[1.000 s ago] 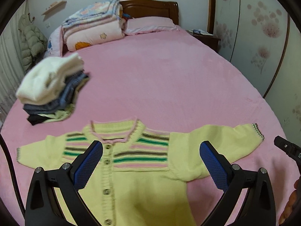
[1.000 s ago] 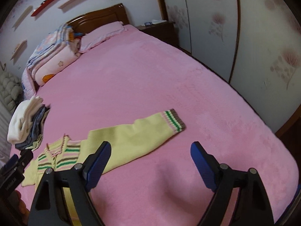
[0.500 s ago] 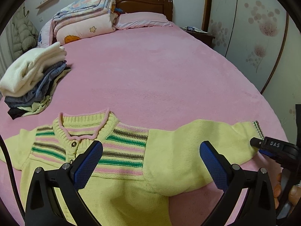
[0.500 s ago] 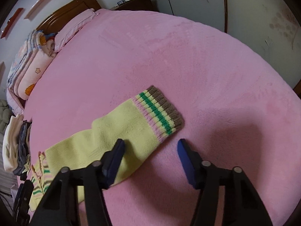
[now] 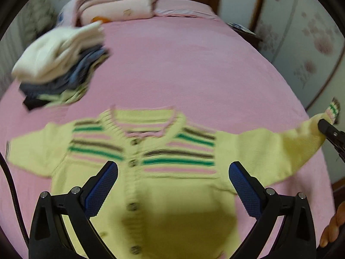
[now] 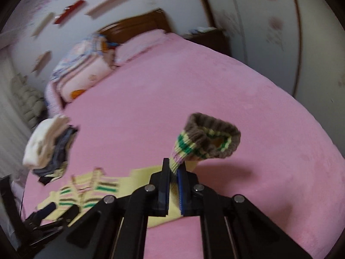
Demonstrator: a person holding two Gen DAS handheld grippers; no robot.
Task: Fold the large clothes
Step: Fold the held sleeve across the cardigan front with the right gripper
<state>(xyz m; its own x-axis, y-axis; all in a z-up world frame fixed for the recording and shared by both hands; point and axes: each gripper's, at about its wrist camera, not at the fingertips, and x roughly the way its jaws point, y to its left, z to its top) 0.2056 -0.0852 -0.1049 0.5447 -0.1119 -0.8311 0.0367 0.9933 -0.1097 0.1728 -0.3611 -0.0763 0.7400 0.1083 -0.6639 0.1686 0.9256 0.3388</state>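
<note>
A yellow knit cardigan (image 5: 168,196) with green, brown and pink chest stripes lies front up and buttoned on the pink bed (image 5: 194,69). My left gripper (image 5: 172,177) is open and empty, hovering over its chest. My right gripper (image 6: 174,172) is shut on the right sleeve just below its striped cuff (image 6: 207,138) and holds the cuff up off the bed. It shows at the right edge of the left wrist view (image 5: 330,129), with the sleeve (image 5: 280,149) stretched toward it. The cardigan body (image 6: 86,190) lies at lower left in the right wrist view.
A stack of folded clothes (image 5: 62,64) with a white item on top sits on the bed's left side, also in the right wrist view (image 6: 49,146). Folded quilts (image 5: 116,2) and a pillow (image 6: 140,45) lie by the wooden headboard. Wardrobe doors (image 5: 312,32) stand to the right.
My right gripper has closed on the sleeve near the cuff and lifted it off the bed. My left gripper has shifted back over the cardigan's chest, still open.
</note>
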